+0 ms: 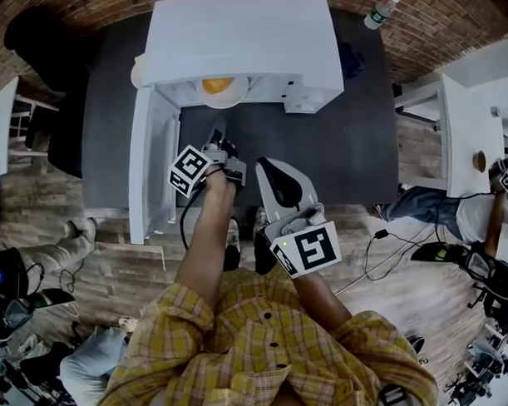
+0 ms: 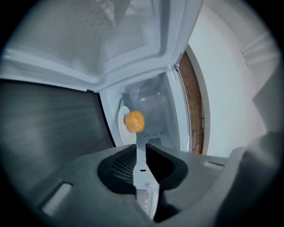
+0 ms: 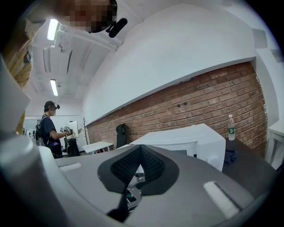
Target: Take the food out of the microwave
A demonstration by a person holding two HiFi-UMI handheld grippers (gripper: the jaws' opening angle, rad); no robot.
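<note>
Dark desk point(image 1: 357, 118), upper centre: microwave point(image 1: 243, 39) open for reaching the orange food point(image 1: 217, 85); my left claw point(image 1: 221, 144) spread, right claw point(image 1: 265, 165) pressed together.

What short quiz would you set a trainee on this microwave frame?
1. True or false: the microwave door is shut.
2. The orange food lies: A) on the white plate inside the microwave; B) on top of the microwave; C) on the door.
3. Which gripper's jaws stand apart with nothing between them?
Key: 1 false, it is swung open; 2 A; 3 the left gripper.
</note>
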